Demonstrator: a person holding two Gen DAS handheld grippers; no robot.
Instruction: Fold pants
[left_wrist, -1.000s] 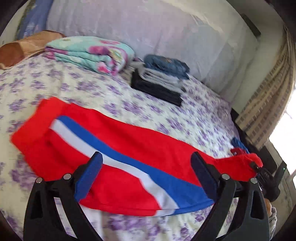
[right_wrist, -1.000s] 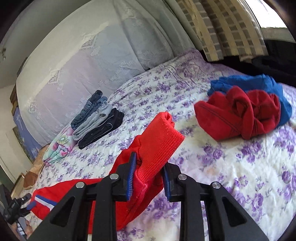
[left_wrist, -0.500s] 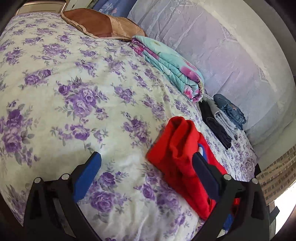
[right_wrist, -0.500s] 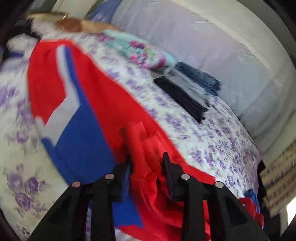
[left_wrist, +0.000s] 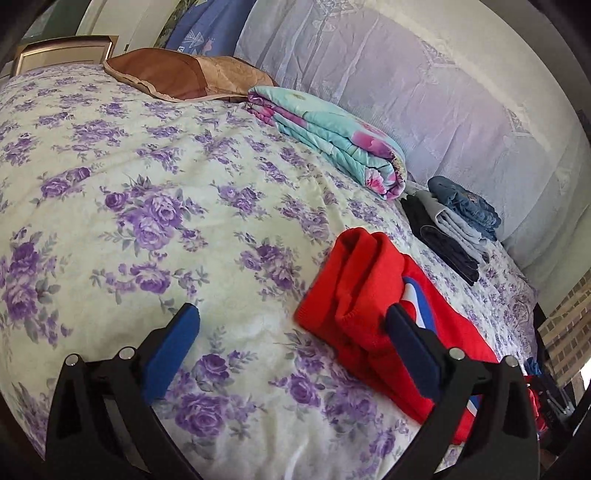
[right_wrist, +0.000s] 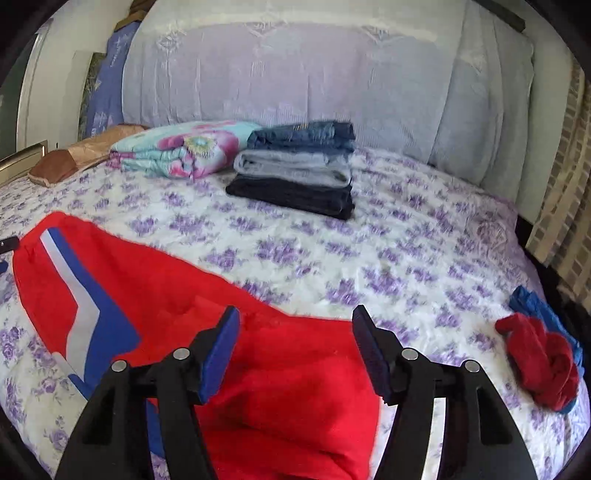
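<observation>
both the left gripper (left_wrist: 291, 345) and right gripper (right_wrist: 295, 350) hover wide, holding nothing, over the red pants (right_wrist: 258, 362); pants' near edge cut off.

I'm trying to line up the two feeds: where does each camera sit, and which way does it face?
Left wrist: on the left gripper, low over the bedspread, facing the pillow end; its open fingers show, the red pants at the right one.
Right wrist: on the right gripper, facing across the bed; open fingers above the pants.
Shared: pants, folded blanket, stack of clothes.
</observation>
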